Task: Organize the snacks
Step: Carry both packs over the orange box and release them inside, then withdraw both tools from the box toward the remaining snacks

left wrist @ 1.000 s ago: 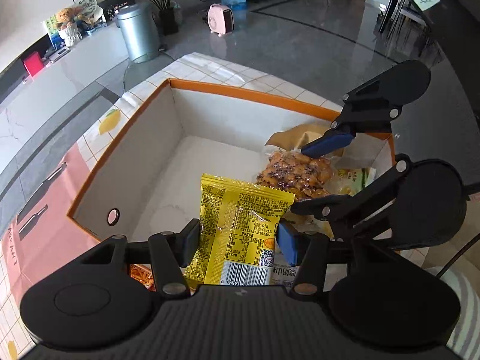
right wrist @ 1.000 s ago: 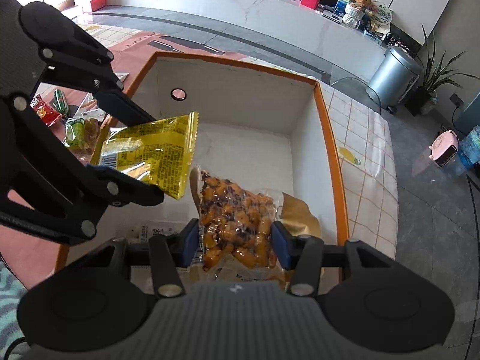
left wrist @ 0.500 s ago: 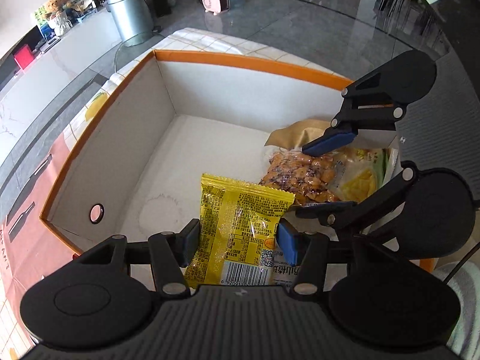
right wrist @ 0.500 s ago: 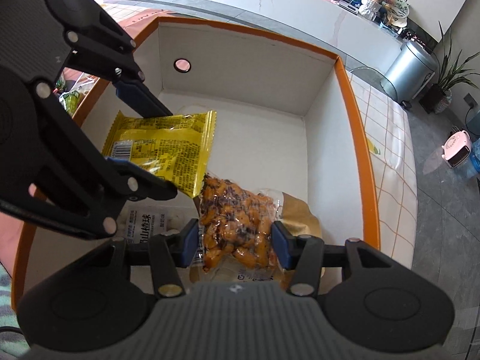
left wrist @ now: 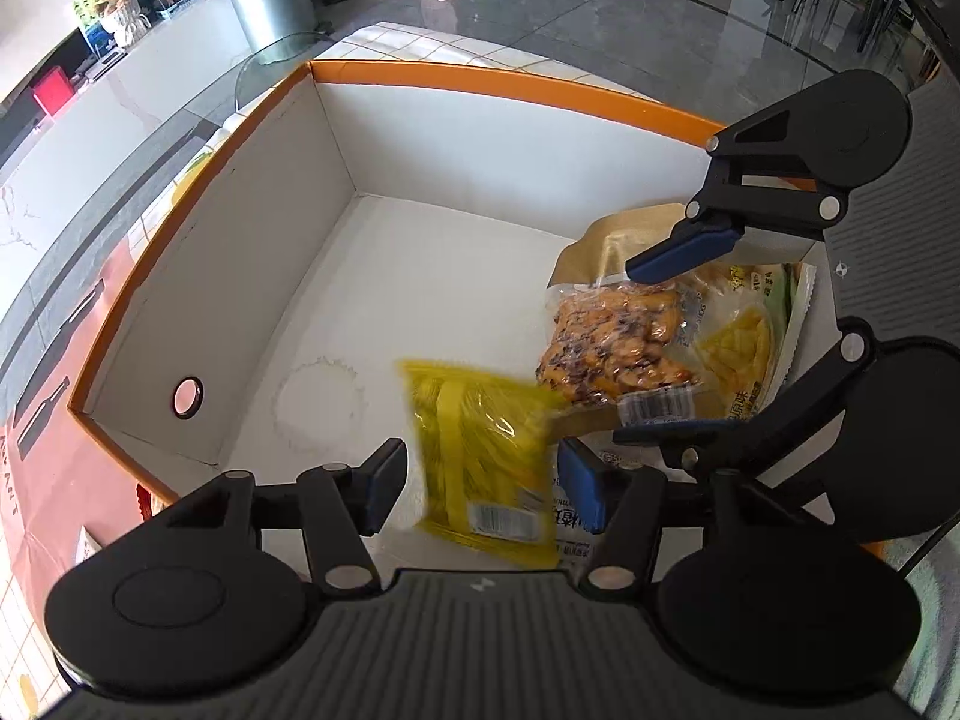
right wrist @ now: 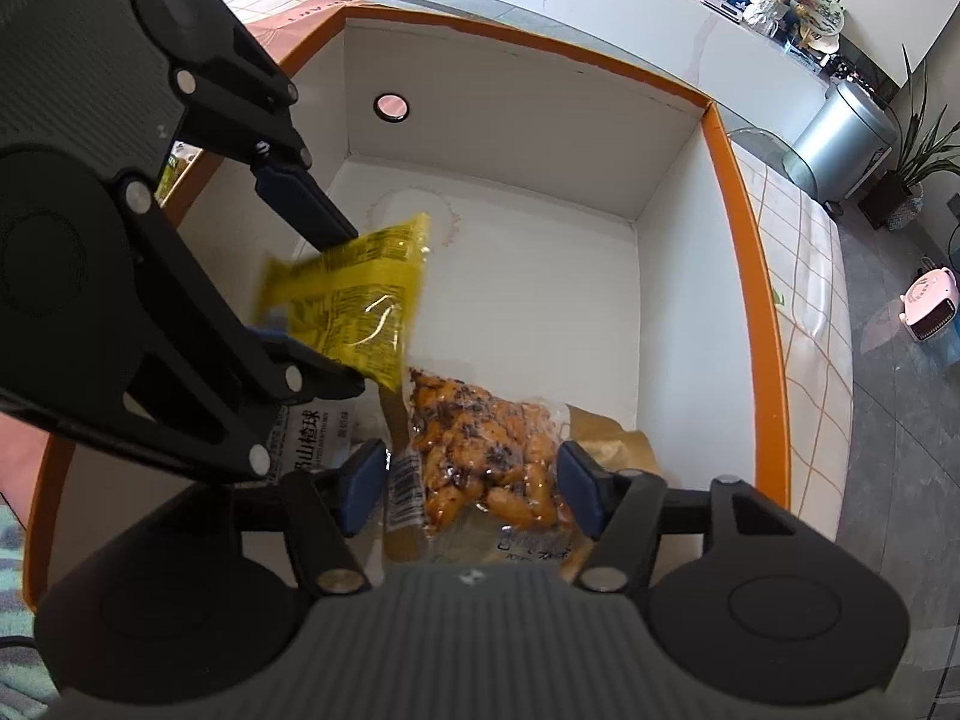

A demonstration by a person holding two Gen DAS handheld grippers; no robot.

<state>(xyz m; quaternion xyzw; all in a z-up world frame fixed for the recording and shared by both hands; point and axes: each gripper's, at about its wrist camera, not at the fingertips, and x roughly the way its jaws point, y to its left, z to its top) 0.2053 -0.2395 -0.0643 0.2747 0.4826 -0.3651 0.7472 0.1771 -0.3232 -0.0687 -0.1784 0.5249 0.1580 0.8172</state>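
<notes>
Now both grippers point down into the orange-rimmed box (left wrist: pixel 492 81); the left gripper (left wrist: pixel 483 489) has just been opening, its jaws released, the blurred yellow packet (left wrist: pixel 480 444) loose between them; the right gripper (right wrist: pixel 471 489) has likewise just been opening, pads clear of the clear snack bag (right wrist: pixel 480 450) lying between them on other packets.

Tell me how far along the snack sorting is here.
Done: several packets already lie in the orange-rimmed box. In hand: both tools have just been opening; the yellow packet is blurred, dropping between the left tool pads, and the clear nut packet lies loose between the right tool. Left: snacks outside the box.
</notes>
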